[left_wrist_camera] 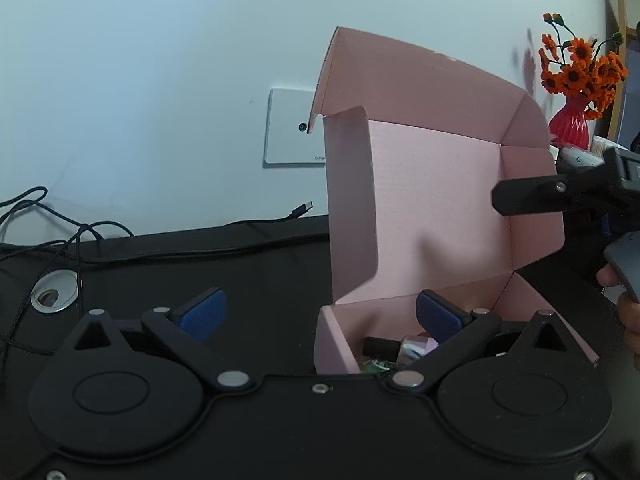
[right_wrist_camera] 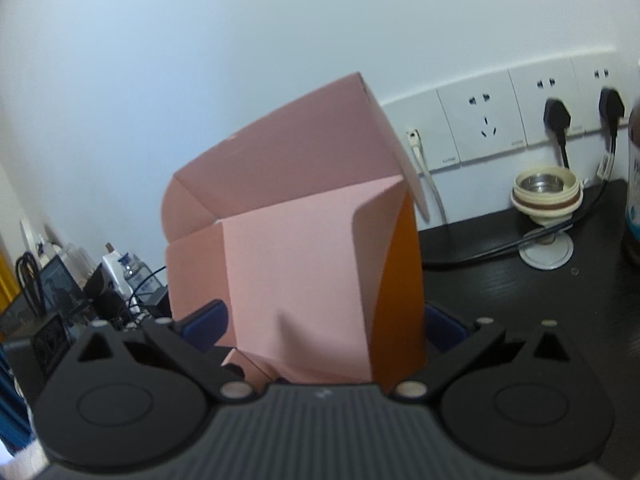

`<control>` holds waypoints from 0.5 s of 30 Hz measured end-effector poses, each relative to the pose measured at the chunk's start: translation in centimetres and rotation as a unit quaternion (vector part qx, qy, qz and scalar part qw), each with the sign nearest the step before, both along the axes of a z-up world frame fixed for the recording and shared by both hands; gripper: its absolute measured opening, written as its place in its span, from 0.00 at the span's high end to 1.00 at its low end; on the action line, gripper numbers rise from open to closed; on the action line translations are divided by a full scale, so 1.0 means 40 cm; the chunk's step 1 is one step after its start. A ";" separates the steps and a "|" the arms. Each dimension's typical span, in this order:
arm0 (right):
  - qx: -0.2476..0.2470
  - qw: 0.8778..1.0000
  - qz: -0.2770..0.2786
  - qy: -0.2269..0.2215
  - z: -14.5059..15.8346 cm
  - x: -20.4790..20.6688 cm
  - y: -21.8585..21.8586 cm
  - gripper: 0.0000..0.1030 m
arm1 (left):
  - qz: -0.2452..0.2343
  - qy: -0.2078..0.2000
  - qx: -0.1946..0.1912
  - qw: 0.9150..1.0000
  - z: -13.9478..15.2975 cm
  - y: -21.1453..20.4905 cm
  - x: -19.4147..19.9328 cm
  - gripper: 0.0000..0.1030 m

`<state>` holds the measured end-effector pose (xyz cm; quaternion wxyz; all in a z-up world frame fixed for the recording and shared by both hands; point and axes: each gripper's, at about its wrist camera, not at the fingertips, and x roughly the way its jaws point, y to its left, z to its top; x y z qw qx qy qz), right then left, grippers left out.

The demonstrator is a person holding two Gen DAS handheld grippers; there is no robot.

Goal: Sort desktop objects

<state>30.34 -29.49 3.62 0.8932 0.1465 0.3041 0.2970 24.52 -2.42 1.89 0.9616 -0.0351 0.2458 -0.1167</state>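
Left wrist view: left gripper (left_wrist_camera: 320, 312) fingers spread wide, nothing between them, right pad over the front corner of the open pink box (left_wrist_camera: 436, 184) on the black bench (left_wrist_camera: 240, 272). Small items (left_wrist_camera: 400, 350) lie inside. Right gripper's finger (left_wrist_camera: 528, 198) touches the box's side flap.

Right wrist view: right gripper (right_wrist_camera: 326, 322) fingers spread, straddling the box's flap (right_wrist_camera: 304, 264), not clamped.

No readable text is showing; tiny print on wall plate (left_wrist_camera: 294, 126), sockets (right_wrist_camera: 486, 124) and bottle label (right_wrist_camera: 634, 184) is blurring out.
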 end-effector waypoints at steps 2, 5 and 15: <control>-0.005 1.000 0.001 -0.007 0.009 -0.016 -0.001 0.01 | -0.003 -0.002 -0.001 1.000 0.003 -0.002 -0.002 0.00; -0.003 1.000 -0.003 -0.010 0.013 -0.036 -0.006 0.01 | -0.007 -0.002 -0.003 1.000 0.002 -0.005 -0.006 0.00; -0.050 0.998 -0.006 -0.042 0.012 -0.123 0.023 0.01 | -0.043 -0.015 -0.012 0.999 0.033 -0.009 -0.031 0.00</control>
